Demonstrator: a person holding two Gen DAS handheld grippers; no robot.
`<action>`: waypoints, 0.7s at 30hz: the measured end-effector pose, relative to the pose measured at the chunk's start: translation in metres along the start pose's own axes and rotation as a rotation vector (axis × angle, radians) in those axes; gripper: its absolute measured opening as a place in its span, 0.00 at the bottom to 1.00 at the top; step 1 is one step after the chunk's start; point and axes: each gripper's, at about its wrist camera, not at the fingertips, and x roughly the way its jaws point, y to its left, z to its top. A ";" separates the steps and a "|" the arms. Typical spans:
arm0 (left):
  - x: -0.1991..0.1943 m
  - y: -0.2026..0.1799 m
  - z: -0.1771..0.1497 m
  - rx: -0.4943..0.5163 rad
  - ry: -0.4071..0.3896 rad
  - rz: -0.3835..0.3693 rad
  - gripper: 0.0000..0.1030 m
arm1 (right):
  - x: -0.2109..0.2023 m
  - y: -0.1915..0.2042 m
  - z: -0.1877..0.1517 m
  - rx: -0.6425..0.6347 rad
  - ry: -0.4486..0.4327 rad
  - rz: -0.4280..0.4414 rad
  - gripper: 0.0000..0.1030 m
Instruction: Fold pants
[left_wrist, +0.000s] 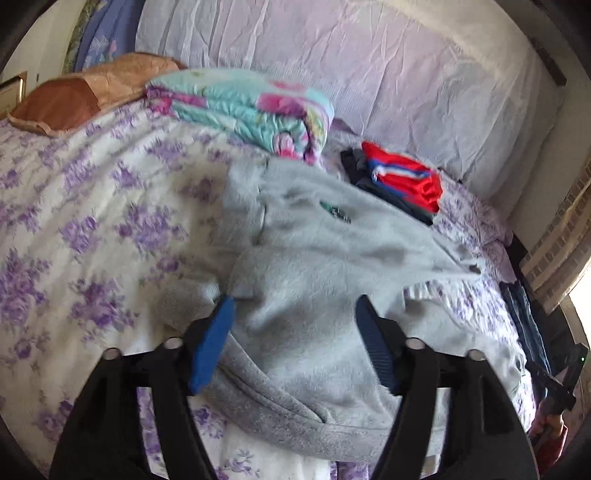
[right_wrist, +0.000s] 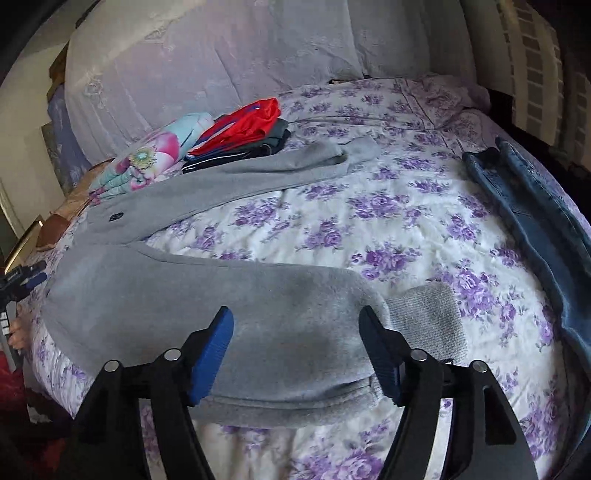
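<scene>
Both claws, left claw (left_wrist: 295, 343) and right claw (right_wrist: 297, 350), gape wide, empty, over soft, floppy grey sweatpants (right_wrist: 207, 291); pinch waistband and cuff.

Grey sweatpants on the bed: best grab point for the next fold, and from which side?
Probably the ribbed cuff of the near leg of the grey sweatpants, coming from the bed's near edge with the right tongs, which are open just above that leg. The cuff is a thicker band lying flat and clear on the floral bedspread, so it pinches easily and can carry the leg across.
</scene>
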 end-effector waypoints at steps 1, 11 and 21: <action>0.000 0.001 0.002 0.006 -0.009 0.037 0.77 | 0.006 0.003 -0.003 -0.007 0.022 0.006 0.78; 0.035 0.052 0.018 -0.174 0.101 0.062 0.79 | 0.018 0.043 0.008 -0.128 0.014 0.028 0.81; 0.106 0.070 0.073 -0.154 0.227 0.200 0.79 | 0.114 0.153 0.032 -0.285 0.203 0.192 0.88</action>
